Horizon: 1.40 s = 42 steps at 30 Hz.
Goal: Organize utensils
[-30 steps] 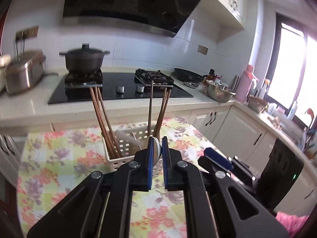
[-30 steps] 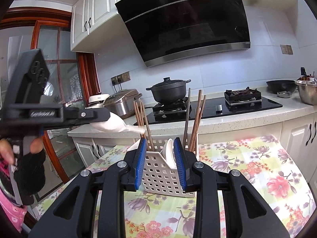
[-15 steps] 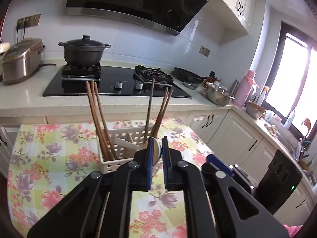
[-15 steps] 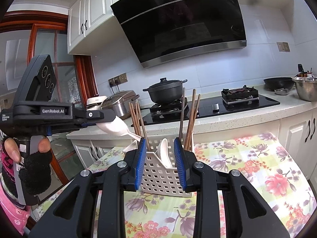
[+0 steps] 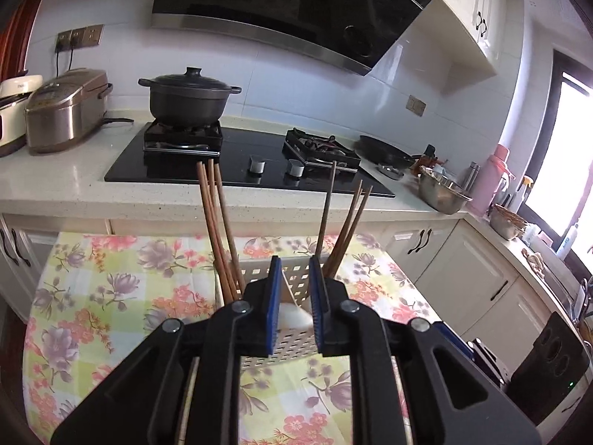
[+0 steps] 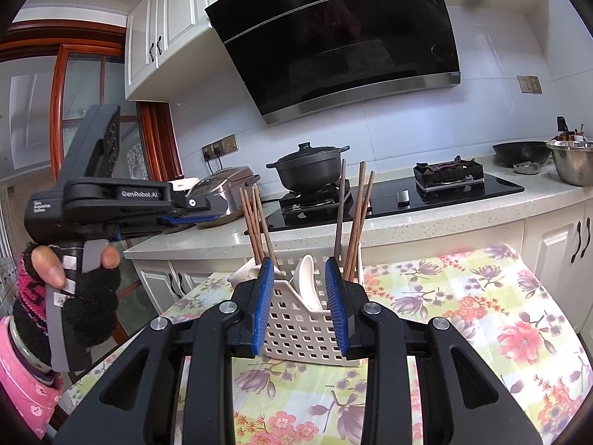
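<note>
A white slotted basket (image 6: 296, 330) stands on the floral tablecloth (image 6: 481, 296). It holds brown chopsticks (image 6: 255, 222) in two bunches and white spoons (image 6: 307, 282). My left gripper (image 5: 293, 263) hovers over the basket (image 5: 292, 270) with its jaws opening. A white spoon (image 5: 292, 315) shows in the gap below them, down in the basket and free of the pads. From the right wrist view the left gripper (image 6: 185, 218) has nothing in its jaws. My right gripper (image 6: 299, 265) stands open just short of the basket's near end, holding nothing.
A counter behind the table carries a black hob with a lidded pot (image 5: 189, 96), a rice cooker (image 5: 66, 107) and a steel bowl (image 5: 441, 193). A gloved hand (image 6: 74, 289) holds the left gripper. White cabinets run along the right.
The left gripper moved forward over the basket and its jaws parted. The white spoon it held is now down in the basket. The right gripper stayed still.
</note>
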{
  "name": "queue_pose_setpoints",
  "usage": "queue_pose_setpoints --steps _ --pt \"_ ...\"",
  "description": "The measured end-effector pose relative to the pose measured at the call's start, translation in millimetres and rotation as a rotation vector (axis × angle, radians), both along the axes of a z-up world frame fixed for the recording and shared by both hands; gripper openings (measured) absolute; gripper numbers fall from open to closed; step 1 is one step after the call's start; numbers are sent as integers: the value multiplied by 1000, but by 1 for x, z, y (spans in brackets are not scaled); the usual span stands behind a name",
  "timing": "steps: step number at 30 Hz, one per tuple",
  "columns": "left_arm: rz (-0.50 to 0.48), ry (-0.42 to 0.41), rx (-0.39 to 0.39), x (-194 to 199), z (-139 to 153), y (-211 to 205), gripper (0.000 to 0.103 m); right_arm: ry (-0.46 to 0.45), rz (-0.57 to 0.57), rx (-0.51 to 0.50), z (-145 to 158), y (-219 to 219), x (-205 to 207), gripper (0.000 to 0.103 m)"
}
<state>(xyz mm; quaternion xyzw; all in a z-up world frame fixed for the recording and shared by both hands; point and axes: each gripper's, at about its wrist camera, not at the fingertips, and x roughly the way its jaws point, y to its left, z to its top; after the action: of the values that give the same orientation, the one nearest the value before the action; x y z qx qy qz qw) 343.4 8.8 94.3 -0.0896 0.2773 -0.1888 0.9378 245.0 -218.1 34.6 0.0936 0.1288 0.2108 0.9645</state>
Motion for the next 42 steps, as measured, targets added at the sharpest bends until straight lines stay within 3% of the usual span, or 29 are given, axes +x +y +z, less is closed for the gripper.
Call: queue_pose_setpoints --steps 4,12,18,27,35,42 --pt "3 -8 8 -5 -5 0 21 15 -2 5 -4 -1 5 30" --pt "77 -94 74 -32 -16 1 52 21 -3 -1 -6 0 7 30" --pt "161 -154 119 -60 -24 8 69 7 -11 -26 0 2 -1 30" --pt "269 -252 204 -114 -28 10 96 -4 -40 -53 13 5 -26 46" --pt "361 -333 258 -168 -21 9 98 25 -69 -82 19 1 -46 56" --pt "391 -342 324 -196 -24 3 98 30 -80 -115 23 1 -63 70"
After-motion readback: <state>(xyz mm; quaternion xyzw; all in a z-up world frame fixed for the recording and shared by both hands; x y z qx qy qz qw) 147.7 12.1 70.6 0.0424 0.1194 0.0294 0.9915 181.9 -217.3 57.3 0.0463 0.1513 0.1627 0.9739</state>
